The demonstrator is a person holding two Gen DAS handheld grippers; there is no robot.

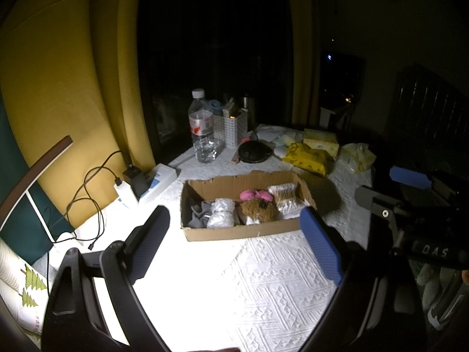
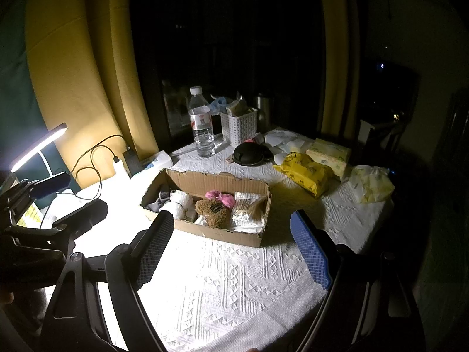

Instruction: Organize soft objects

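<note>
A shallow cardboard box [image 1: 249, 231] [image 2: 217, 236] sits mid-table on a white textured cloth. Inside it lie a grey sock [image 1: 199, 214], a white bundle [image 1: 221, 212] [image 2: 178, 202], a brown plush toy [image 1: 259, 209] [image 2: 212, 211], a pink fluffy item [image 1: 255, 195] [image 2: 221, 198] and a pack of cotton swabs [image 1: 285, 196] [image 2: 249, 208]. My left gripper [image 1: 234, 243] hovers open just short of the box, nothing between its fingers. My right gripper [image 2: 231, 249] is also open and empty, near the box's front edge. In the left wrist view the right gripper's body [image 1: 410, 214] shows at the right.
Behind the box stand a water bottle [image 1: 202, 126] [image 2: 201, 123], a white basket [image 1: 231, 129] [image 2: 239, 127], a black round case [image 1: 253, 151] [image 2: 249, 154], yellow packs [image 1: 307, 158] [image 2: 307, 173] and a tissue box [image 2: 329, 151]. A power strip with cables [image 1: 146, 182] and a lit lamp [image 2: 38, 146] are left.
</note>
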